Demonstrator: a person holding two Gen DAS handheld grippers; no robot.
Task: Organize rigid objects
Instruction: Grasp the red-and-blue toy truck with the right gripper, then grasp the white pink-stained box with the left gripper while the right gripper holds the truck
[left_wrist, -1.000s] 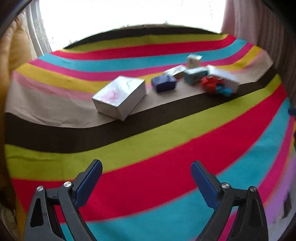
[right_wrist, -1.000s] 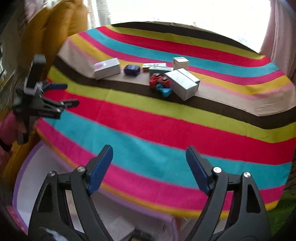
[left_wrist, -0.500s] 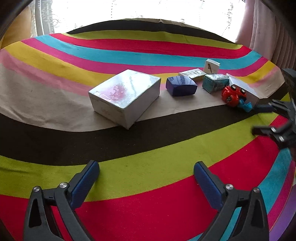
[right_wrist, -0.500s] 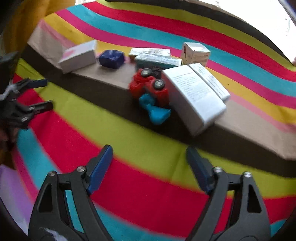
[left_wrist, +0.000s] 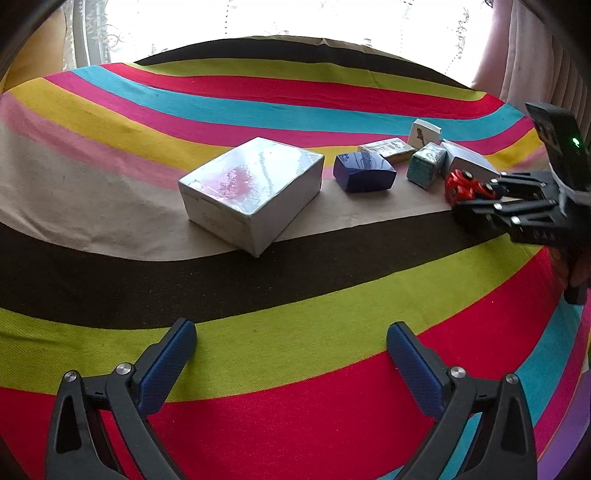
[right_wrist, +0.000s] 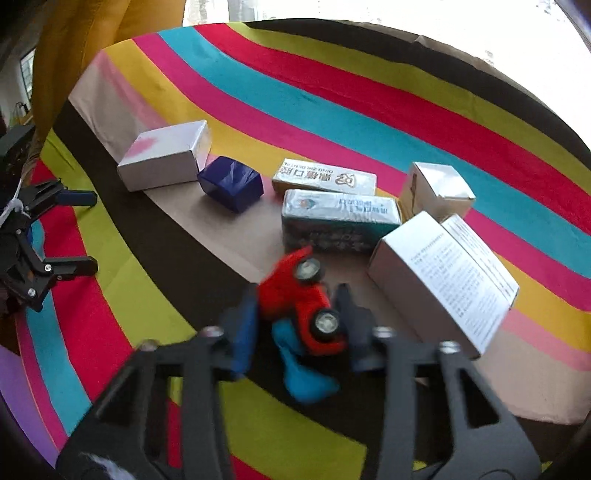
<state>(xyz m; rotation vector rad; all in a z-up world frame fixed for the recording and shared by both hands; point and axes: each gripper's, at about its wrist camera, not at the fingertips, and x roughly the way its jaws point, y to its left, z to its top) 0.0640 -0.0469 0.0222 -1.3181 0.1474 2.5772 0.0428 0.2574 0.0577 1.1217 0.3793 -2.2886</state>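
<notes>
A red toy car (right_wrist: 299, 299) lies tipped on its side on the striped cloth (right_wrist: 332, 110), over a turquoise toy (right_wrist: 306, 376). My right gripper (right_wrist: 297, 295) has its jaws closing on the car, and both pads touch its sides. The left wrist view shows the same grip from the side, the car (left_wrist: 461, 182) at the tips of the right gripper (left_wrist: 476, 195). My left gripper (left_wrist: 290, 332) stands wide open over the green stripe with nothing between its fingers, short of a silver box (left_wrist: 251, 188).
Boxes lie in a row on the beige stripe: a dark blue box (right_wrist: 231, 182), a teal box (right_wrist: 340, 218), a gold-and-white box (right_wrist: 325, 179), a small white box (right_wrist: 436, 188) and a large white box (right_wrist: 439, 273) right beside the car. A pink curtain (left_wrist: 535, 55) hangs at the right.
My right gripper has come forward and down to the red car and its jaws have closed round it. The left gripper moved nearer the silver box, then stayed still and open.
</notes>
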